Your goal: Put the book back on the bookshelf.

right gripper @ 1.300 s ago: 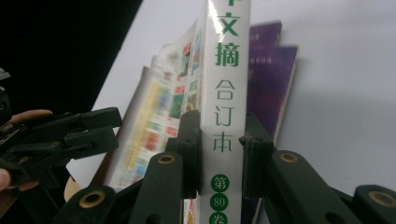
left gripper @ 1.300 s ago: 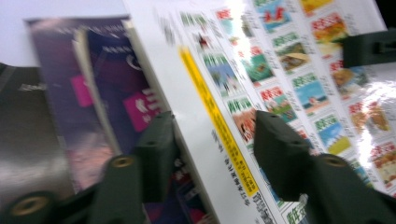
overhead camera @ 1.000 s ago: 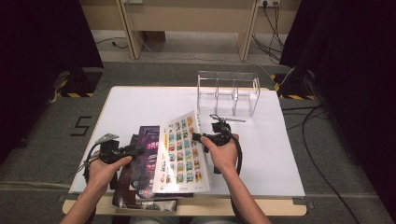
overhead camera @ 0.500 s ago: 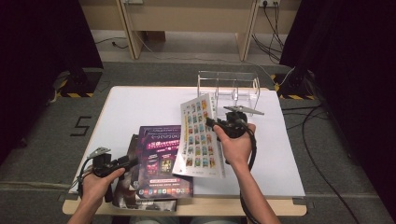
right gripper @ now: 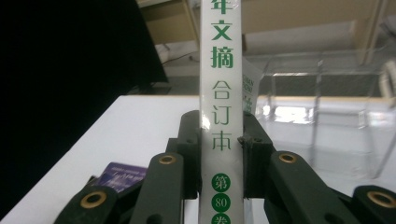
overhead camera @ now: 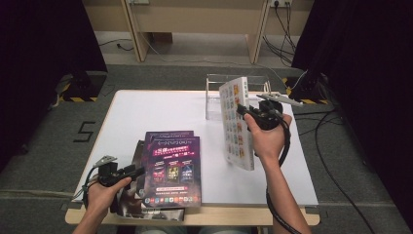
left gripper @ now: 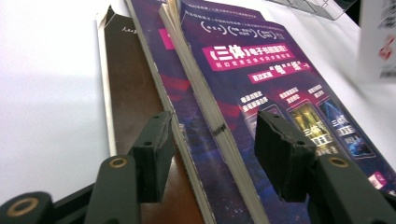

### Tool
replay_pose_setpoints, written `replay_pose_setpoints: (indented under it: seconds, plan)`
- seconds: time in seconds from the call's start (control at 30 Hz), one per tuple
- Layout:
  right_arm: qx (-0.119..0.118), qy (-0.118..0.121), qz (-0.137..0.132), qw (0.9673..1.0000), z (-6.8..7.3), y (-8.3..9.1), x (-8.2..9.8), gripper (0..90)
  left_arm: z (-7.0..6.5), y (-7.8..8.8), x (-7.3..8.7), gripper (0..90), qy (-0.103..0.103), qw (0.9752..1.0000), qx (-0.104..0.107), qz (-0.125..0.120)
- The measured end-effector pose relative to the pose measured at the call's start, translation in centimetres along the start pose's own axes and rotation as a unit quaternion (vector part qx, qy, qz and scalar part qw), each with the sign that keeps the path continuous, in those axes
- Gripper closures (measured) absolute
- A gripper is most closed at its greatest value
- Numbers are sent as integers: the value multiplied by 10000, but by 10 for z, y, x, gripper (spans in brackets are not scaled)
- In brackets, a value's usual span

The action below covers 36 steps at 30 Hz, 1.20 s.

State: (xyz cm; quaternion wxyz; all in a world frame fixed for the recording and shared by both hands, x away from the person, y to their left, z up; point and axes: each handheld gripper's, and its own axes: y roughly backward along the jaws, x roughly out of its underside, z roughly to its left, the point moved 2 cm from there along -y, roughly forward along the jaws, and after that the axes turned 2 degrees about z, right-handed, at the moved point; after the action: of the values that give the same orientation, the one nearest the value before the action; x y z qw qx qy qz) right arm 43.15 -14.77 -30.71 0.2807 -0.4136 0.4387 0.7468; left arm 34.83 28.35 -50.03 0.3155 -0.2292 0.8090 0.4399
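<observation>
Lifted upright, white book (overhead camera: 237, 122) sits clamped in my right gripper (overhead camera: 243, 113); left gripper (left gripper: 212, 154) has been closing around, not yet pinching, near purple books (overhead camera: 171, 168).

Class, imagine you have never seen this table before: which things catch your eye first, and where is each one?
First comes the white book, held upright above the right half of the table, its spine clamped in the right gripper, just in front of the clear plastic rack at the far edge. Next is the stack of purple books at the near edge, where the left gripper sits with its jaws either side of the spines, not pressing.
</observation>
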Motion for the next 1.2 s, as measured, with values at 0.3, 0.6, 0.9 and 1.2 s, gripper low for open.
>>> replay_pose_setpoints:
  seconds: [0.3, 0.6, 0.9, 1.2]
  plan:
    - [380, -78, -595, 9975, -20, 27, -18, 744, 2, -3, 3, 454, 21, 9999, -51, -151]
    - [679, -101, -947, 9931, -35, 37, -40, 743, 4, 0, 2, 454, 38, 9997, -64, -231]
    - [792, -234, -1058, 9909, -57, 36, -70, 743, 5, -2, 3, 456, 73, 9998, -17, -208]
    - [967, -372, -1225, 9870, -77, 30, -98, 743, 7, -1, 3, 456, 111, 9997, -14, -233]
